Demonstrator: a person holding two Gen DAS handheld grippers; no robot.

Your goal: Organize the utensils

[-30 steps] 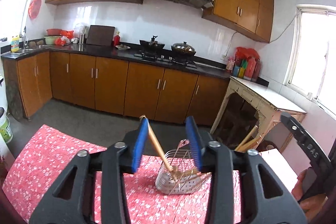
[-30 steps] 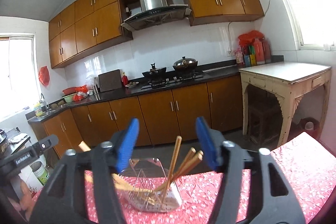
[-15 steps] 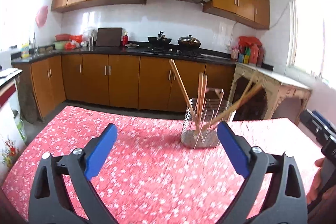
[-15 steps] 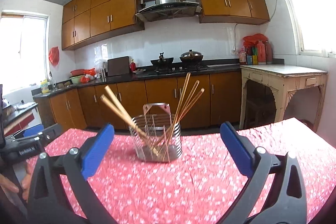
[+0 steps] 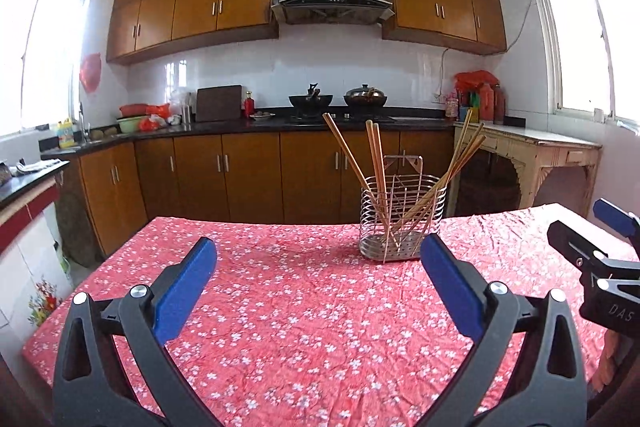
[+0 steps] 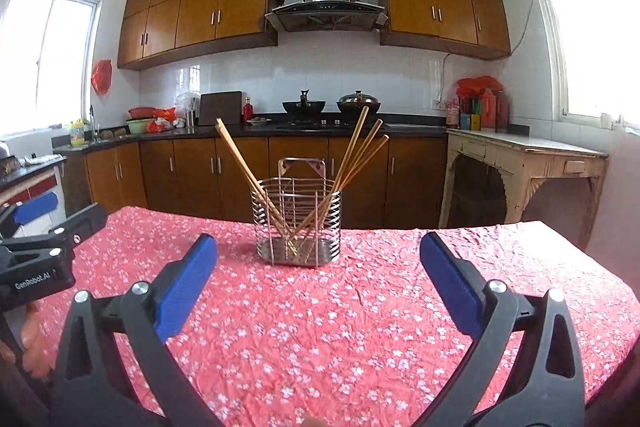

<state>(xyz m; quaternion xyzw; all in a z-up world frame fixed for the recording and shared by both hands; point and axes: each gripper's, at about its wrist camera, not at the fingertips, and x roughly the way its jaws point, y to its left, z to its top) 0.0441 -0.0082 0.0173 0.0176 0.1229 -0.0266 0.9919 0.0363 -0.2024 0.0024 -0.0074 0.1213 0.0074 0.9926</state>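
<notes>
1. Both tongs hang above the table with their blue pads spread wide and nothing between them: the left gripper (image 5: 318, 261) and the right gripper (image 6: 318, 259) are each released and empty.
2. Wooden chopsticks (image 6: 360, 151) stand in a wire utensil holder (image 6: 298, 223), a metal basket of horizontal rings with a solid base and a raised hanging plate at the back.
3. Sticks lean out in two groups, one fanning to the left of the holder and one to the right, with their lower ends crossing inside the basket.
4. Upright on the red floral tablecloth (image 6: 320, 327), the holder sits toward the far edge of the table, ahead of both tools and well apart from their pads.
5. From the left wrist view the utensil holder (image 5: 402, 223) appears just right of centre, near the line of the right-hand pad but farther off, with the chopsticks (image 5: 374, 163) pointing up.
6. At the right edge of that view the other tool shows from the side, off the table edge.
7. Neither tool touches the holder, the sticks or the cloth.
</notes>
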